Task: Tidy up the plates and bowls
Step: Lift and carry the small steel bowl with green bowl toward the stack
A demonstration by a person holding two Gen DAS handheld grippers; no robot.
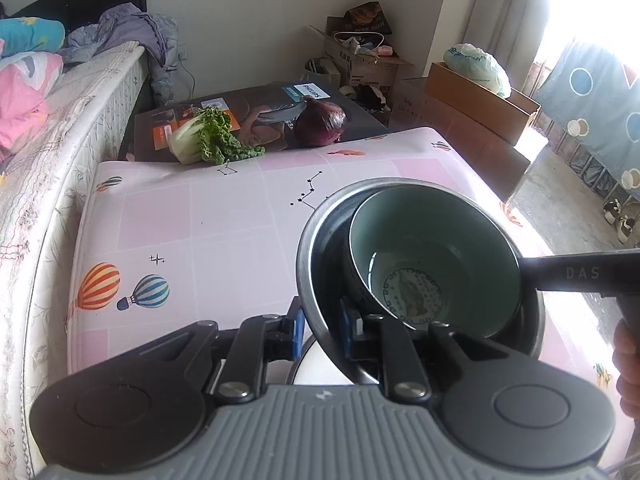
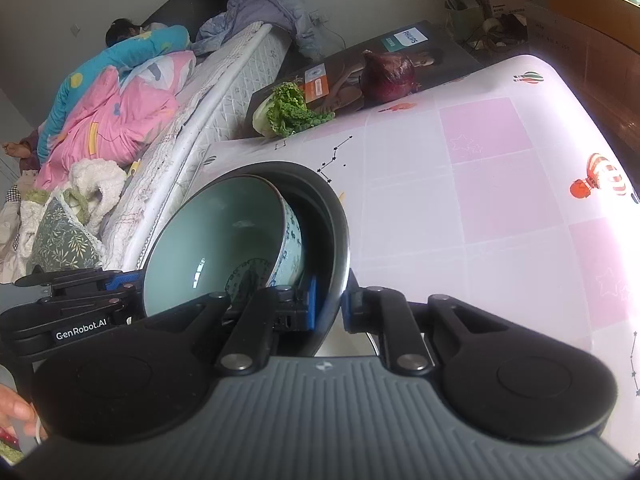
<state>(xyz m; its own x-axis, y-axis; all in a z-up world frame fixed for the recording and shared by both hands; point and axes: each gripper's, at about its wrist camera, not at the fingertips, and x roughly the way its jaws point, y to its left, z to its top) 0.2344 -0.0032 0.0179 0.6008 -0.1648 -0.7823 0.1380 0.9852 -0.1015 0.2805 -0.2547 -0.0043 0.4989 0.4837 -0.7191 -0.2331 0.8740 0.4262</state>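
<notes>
A dark metal bowl [image 1: 320, 248] with a pale green ceramic bowl [image 1: 432, 252] lying tilted inside is held above the pink worktop [image 1: 200, 220]. The left tool [image 1: 320, 330] and right tool [image 2: 328, 304] are each clenched on opposite rims. The load is judged heavy, the ceramic fragile and liable to slide.

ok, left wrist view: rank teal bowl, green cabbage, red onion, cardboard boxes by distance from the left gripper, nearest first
1. teal bowl, inside the dark pot clamped by the left gripper, right of centre.
2. green cabbage, past the table's far-left edge.
3. red onion, far centre.
4. cardboard boxes, back right.
</notes>
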